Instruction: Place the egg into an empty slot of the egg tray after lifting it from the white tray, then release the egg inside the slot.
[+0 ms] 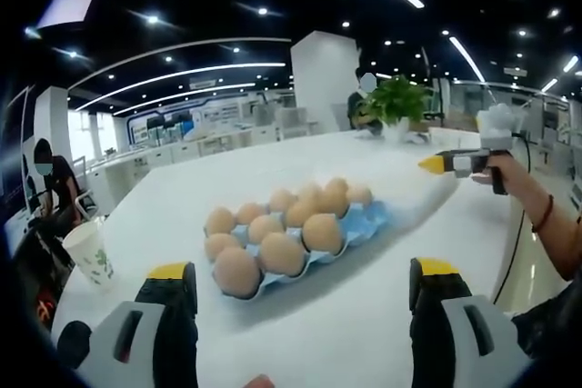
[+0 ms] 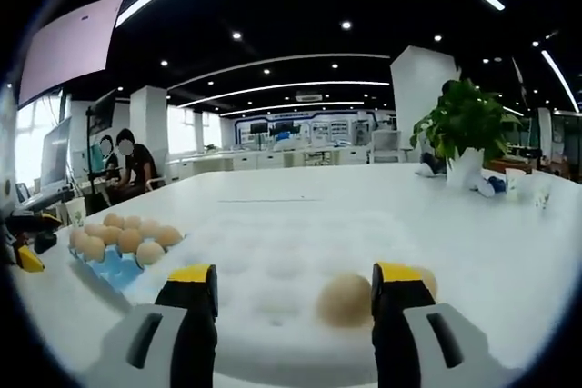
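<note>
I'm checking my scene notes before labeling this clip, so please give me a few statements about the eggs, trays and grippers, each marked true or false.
1. The right gripper is shut on an egg. False: its jaws stand open, and the egg lies on the white tray between them.
2. The blue egg tray holds many eggs. True.
3. A potted plant stands on the table. True.
4. The left gripper holds an egg. False: it is open with nothing in it, facing the blue egg tray.
5. A paper cup stands on the table. True.
</note>
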`<state>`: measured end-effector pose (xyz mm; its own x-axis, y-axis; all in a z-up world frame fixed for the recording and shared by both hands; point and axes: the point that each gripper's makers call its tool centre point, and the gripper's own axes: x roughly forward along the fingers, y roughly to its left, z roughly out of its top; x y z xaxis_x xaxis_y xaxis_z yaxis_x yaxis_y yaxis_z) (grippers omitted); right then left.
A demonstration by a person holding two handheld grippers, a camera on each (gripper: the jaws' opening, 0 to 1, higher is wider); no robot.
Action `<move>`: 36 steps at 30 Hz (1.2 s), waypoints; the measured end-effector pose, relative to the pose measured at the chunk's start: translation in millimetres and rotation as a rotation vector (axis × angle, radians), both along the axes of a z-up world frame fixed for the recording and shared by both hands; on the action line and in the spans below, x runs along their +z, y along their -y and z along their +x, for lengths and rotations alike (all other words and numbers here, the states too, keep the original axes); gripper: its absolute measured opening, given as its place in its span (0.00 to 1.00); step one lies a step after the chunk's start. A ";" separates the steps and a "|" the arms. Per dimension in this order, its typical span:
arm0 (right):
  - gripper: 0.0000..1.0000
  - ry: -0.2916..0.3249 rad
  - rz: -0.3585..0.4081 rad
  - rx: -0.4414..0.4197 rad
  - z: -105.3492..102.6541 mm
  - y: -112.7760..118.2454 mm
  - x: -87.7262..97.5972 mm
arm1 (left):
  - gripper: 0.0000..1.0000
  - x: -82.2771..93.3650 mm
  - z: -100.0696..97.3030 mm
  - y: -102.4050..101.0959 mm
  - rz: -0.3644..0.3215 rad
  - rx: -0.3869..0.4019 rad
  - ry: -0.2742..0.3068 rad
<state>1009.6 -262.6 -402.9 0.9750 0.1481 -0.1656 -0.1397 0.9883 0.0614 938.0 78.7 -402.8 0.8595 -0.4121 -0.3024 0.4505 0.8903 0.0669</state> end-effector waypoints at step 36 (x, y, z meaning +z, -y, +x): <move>0.29 -0.093 -0.077 -0.125 9.0 37.1 -21.3 | 0.99 -2.8 2.9 2.4 0.010 0.005 -0.015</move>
<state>1018.6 -299.7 -424.1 0.9651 0.0104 -0.2617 -0.0130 0.9999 -0.0081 940.9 76.3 -405.6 0.8570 -0.4043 -0.3196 0.4467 0.8920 0.0695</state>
